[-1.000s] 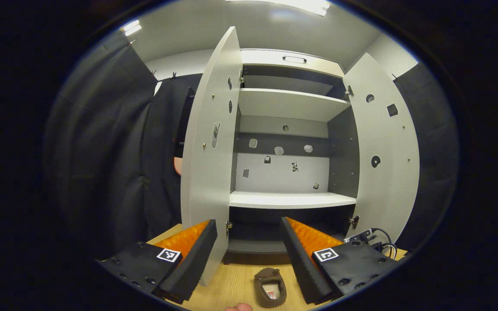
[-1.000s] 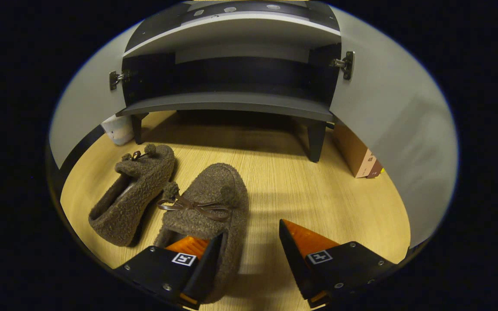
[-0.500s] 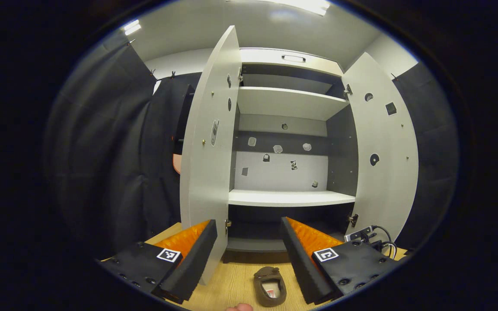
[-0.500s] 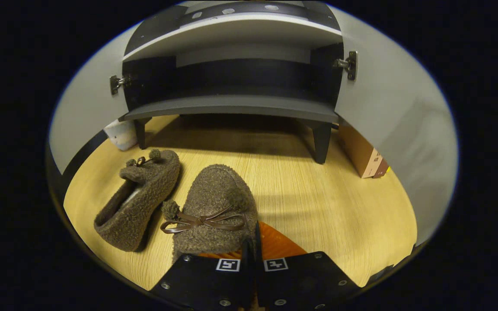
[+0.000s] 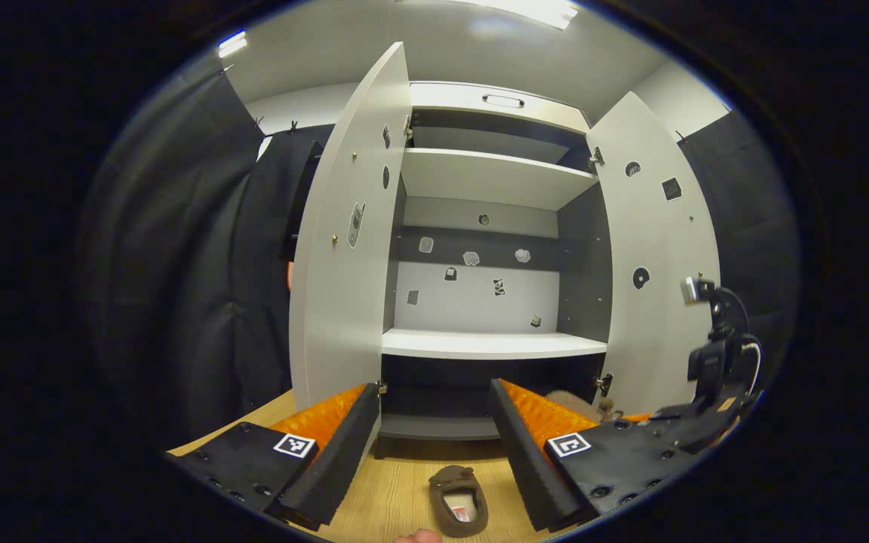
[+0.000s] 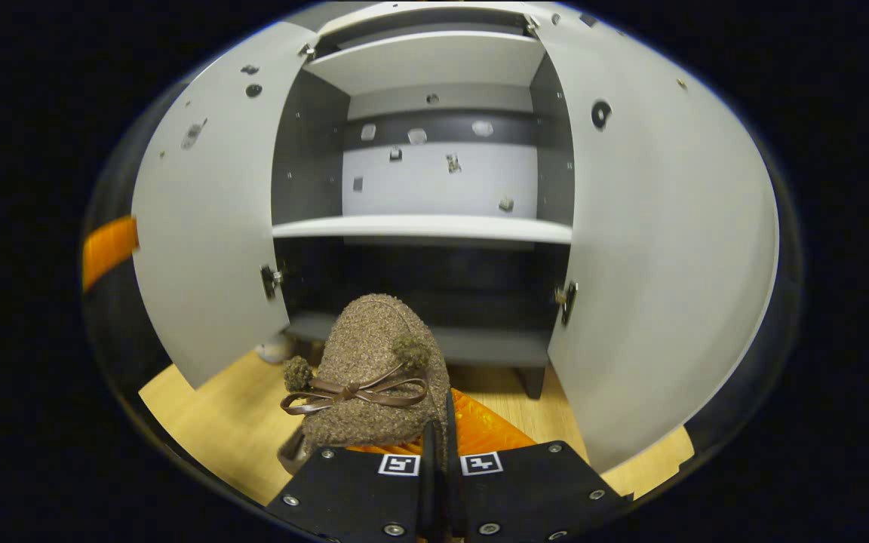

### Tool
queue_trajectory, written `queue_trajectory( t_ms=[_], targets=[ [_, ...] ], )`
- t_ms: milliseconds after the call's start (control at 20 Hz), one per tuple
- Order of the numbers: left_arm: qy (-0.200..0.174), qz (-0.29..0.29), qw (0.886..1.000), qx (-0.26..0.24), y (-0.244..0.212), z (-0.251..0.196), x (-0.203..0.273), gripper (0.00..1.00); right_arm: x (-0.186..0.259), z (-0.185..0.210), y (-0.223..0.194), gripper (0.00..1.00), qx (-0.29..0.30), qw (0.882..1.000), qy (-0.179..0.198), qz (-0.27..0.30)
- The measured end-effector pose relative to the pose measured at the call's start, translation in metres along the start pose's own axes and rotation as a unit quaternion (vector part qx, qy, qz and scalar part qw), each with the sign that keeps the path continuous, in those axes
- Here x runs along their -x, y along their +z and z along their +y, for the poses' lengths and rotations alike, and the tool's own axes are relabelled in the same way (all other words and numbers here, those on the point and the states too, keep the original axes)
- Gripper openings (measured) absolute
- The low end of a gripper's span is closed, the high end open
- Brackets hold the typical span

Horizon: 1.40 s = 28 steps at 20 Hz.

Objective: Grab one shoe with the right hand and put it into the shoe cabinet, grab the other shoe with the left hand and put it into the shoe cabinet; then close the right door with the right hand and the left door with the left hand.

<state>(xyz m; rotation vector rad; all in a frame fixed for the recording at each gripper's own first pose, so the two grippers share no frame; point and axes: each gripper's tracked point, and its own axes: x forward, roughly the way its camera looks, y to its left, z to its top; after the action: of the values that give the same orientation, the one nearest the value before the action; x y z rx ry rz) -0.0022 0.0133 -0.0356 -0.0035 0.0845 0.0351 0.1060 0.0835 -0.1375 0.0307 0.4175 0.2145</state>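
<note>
Right tongs (image 6: 434,445) squeezed tight on the side wall of a fuzzy brown shoe (image 6: 374,369), holding it up off the wooden floor (image 6: 216,422). Shoe toe pointing toward the shoe cabinet (image 6: 434,226), right in front of the dark bottom shelf (image 6: 472,343). A thin brown bow (image 6: 355,392) across the shoe top, with two small pom-poms. Left door (image 6: 208,219) and right door (image 6: 653,249) both swung wide open. In the left gripper view, left tongs (image 5: 434,422) spread apart with nothing between them, up in the air and facing the cabinet. The other shoe (image 5: 459,510) lying on the floor below and between the fingers, its opening facing up, well apart from the cabinet's legs. Over on the right in that same view, the right tongs' body, with a bit of the fuzzy shoe by the right door's bottom hinge.
</note>
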Motion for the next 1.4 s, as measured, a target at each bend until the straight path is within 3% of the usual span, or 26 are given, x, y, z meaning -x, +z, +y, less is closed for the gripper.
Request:
queue_trajectory(
  t_ms=[150,400,450,700,900,1000,1150,1200,1250,1400],
  targets=[
    [-0.004,0.000,1.000,-0.002,-0.002,-0.004,0.001,0.96,-0.030,0.001,0.087,0.05,-0.009,0.999,0.011,-0.033],
    [-0.007,0.002,1.000,0.001,-0.006,-0.008,0.009,0.96,-0.130,-0.030,0.184,0.05,0.005,0.999,-0.031,-0.034],
    [-0.006,0.004,1.000,0.003,-0.007,-0.006,0.010,0.99,-0.158,-0.036,0.191,0.05,0.004,0.999,-0.036,-0.019],
    [0.012,0.017,1.000,0.010,-0.016,0.009,0.011,0.96,-0.229,-0.061,0.190,0.05,-0.021,0.996,-0.063,0.061],
    [0.034,0.031,0.999,0.011,-0.025,0.031,0.009,0.96,-0.248,-0.064,0.172,0.19,-0.035,0.991,-0.063,0.110],
    [0.044,0.032,0.998,0.016,-0.026,0.040,0.007,0.96,-0.247,-0.069,0.171,0.34,-0.030,0.991,-0.066,0.113],
    [0.049,0.035,0.998,0.026,-0.029,0.045,0.005,0.93,-0.233,-0.067,0.178,0.66,-0.018,0.993,-0.054,0.104],
    [0.049,0.036,0.998,0.028,-0.030,0.044,0.004,0.96,-0.230,-0.070,0.178,0.71,-0.010,0.993,-0.052,0.102],
    [0.048,0.038,0.998,0.030,-0.031,0.044,0.003,0.93,-0.225,-0.073,0.178,0.79,-0.002,0.993,-0.053,0.102],
    [0.040,0.040,0.998,0.029,-0.034,0.040,0.000,0.96,-0.221,-0.076,0.176,0.88,-0.014,0.993,-0.042,0.110]
  ],
)
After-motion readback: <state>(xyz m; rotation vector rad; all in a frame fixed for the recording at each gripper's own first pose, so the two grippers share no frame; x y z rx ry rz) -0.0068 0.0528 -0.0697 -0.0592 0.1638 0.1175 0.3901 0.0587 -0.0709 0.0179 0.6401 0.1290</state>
